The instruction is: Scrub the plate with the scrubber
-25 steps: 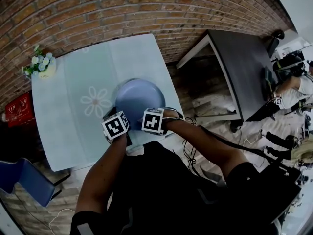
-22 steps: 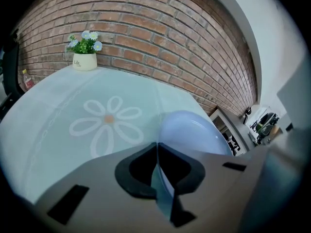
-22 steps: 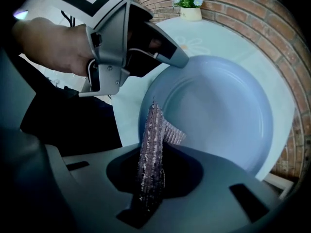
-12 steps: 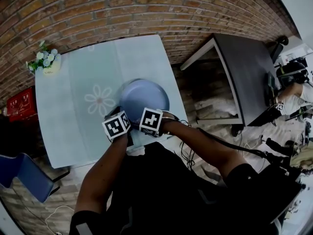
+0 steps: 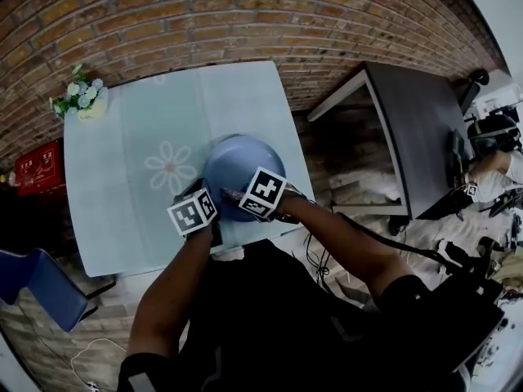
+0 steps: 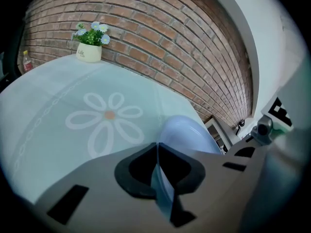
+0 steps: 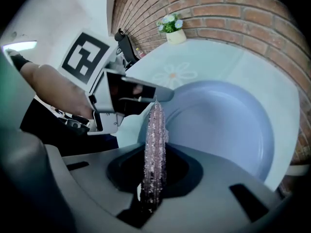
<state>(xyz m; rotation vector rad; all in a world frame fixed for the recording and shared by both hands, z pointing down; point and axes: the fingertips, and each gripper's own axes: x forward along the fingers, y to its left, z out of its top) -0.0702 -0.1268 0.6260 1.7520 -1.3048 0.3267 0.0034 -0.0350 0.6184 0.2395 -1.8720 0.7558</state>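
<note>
A pale blue plate lies near the front right corner of the light green table. My left gripper is shut on the plate's near left rim, and the thin edge of the plate shows between its jaws. In the right gripper view the plate is tipped up toward the camera. My right gripper is shut on a pink glittery scrubber, whose tip hangs over the plate's near left part, close to the left gripper. In the head view both marker cubes stand side by side at the plate's near rim.
A small pot of flowers stands at the table's far left corner by the brick wall. A dark table is to the right, a blue chair and a red box to the left. The table's front edge is just under my hands.
My right gripper has moved forward over the plate's near rim with the scrubber and its marker cube has tilted. The left gripper keeps its hold in the same place.
</note>
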